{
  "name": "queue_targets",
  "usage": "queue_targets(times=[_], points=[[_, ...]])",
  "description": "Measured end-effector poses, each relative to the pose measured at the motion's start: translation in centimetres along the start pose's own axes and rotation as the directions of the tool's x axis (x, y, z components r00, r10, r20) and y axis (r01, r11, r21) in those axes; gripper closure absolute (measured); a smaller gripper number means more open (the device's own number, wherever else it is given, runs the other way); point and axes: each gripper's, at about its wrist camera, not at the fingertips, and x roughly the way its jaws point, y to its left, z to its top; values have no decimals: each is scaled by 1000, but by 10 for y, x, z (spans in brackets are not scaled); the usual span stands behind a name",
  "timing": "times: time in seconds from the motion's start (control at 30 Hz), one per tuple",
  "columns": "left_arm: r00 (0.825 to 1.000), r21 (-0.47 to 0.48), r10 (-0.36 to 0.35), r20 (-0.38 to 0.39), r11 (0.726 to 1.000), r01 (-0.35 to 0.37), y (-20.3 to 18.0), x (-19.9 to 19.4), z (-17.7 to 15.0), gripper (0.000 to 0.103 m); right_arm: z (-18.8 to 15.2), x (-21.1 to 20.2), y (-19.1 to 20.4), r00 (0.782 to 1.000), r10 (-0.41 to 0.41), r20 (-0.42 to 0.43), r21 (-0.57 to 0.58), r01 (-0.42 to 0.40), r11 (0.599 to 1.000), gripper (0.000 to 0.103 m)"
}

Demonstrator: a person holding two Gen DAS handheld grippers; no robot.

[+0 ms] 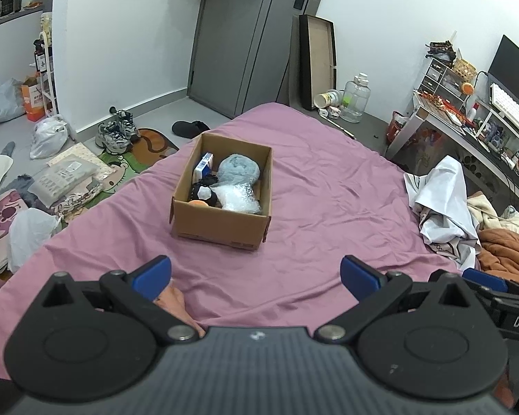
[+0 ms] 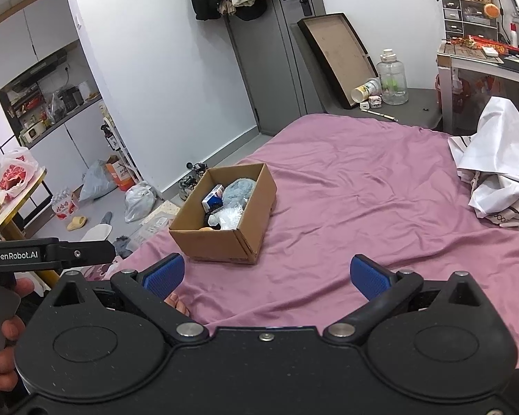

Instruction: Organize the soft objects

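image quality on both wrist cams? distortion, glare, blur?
Left wrist view: strong fisheye bowing at the door and dark corner vignetting; cardboard box sharp, left gripper in the foreground slightly soft. Right wrist view: same curvature along the wall; even indoor light, no harsh glare; bubble wrap shows a mild sheen.

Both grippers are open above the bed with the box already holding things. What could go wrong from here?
1. The cardboard box sits on a soft, wrinkled pink sheet; pushing an item in could tip or slide it.
2. It looks nearly full: the blue plush and bubble wrap reach close to the rim, so additions may spill.
3. The left gripper and right gripper hover close together and might collide.
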Motion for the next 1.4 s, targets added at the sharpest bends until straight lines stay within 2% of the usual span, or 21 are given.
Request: queue_targets(times=[0.73,1.4], points=[[1000,22,20,6,1000,-20,4,-4,-5,0,1,0,1,1000,-13,0,3,13,1000,0],[999,22,26,-32,999,-25,5,2,-9,0,0,0,0,1000,-14,1,6,14,1000,0]])
